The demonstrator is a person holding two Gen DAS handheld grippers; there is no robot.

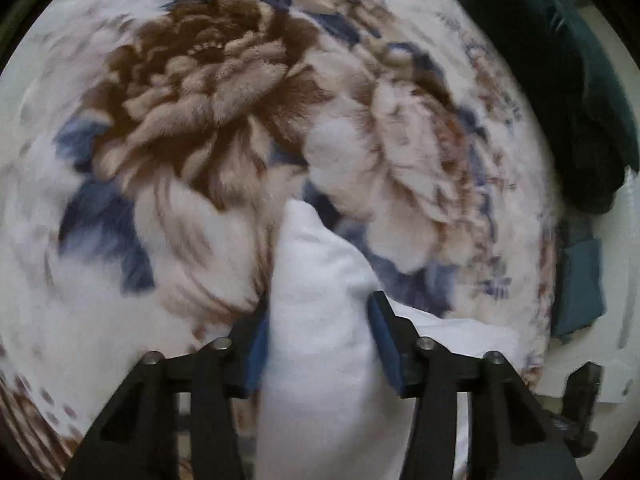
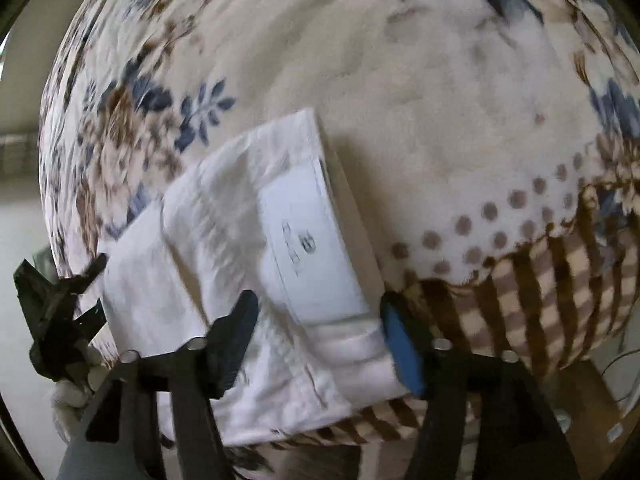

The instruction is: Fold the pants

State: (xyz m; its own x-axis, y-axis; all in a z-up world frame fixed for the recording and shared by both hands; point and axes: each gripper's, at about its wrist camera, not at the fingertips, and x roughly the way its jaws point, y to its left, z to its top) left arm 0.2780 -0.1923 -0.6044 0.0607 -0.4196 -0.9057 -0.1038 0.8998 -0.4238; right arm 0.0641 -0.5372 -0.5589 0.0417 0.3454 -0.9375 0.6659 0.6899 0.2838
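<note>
The white pants [image 2: 248, 248] lie partly folded on a floral blanket [image 2: 440, 100], their inner waistband label showing. My right gripper [image 2: 320, 336] has its jaws around the waistband end of the pants, with cloth filling the gap between its pads. My left gripper [image 1: 320, 344] is shut on a bunched part of the white pants [image 1: 316, 300] and holds it raised above the blanket [image 1: 180, 128]. The left gripper's body also shows in the right wrist view [image 2: 56, 312], at the far left edge of the pants.
A heap of dark teal clothing [image 1: 568, 92] lies at the blanket's right edge in the left wrist view, with a folded teal piece [image 1: 580, 284] below it. The blanket's checked border [image 2: 560, 292] hangs over the bed edge. A brown surface with a cable [image 2: 600, 400] lies beyond it.
</note>
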